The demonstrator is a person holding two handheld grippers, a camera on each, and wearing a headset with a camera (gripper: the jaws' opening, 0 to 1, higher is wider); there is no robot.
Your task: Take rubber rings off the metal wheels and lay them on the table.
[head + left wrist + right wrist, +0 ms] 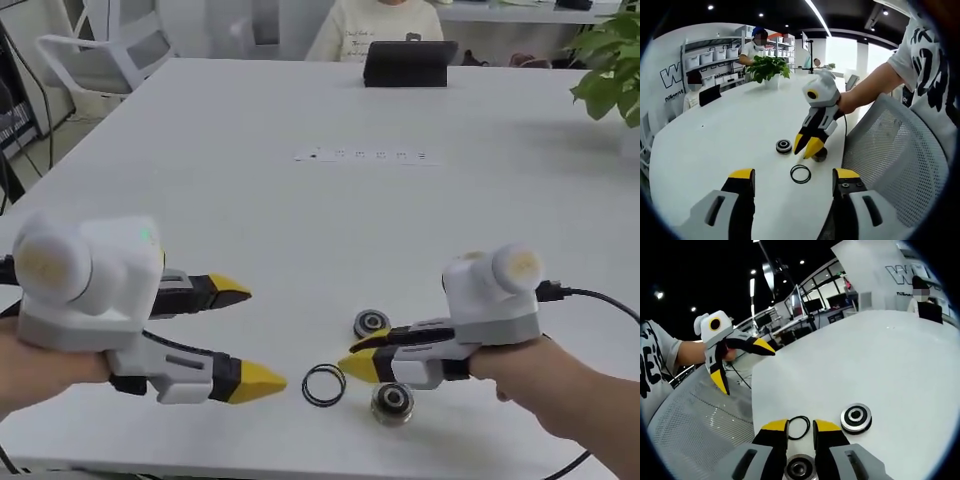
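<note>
**A:** Which step is this?

**B:** One thin black rubber ring (323, 385) already lies flat on the white worktop (300, 220), so I'd say the next ring is due. The left gripper (262, 337) hangs near that ring, jaws wide and empty. The right gripper (352, 366) is just beside the ring, jaws drawn narrow with nothing between the tips.

**A:** And the wheels?

**B:** The near metal wheel (391, 402), small and round, sits just beside the ring, under the right gripper. The far metal wheel (371, 323) stands just beyond the ring. I can't tell which one wears rubber.

**A:** Next move?

**B:** Probably pin a wheel with one gripper and hook its band's edge with the other.
</note>
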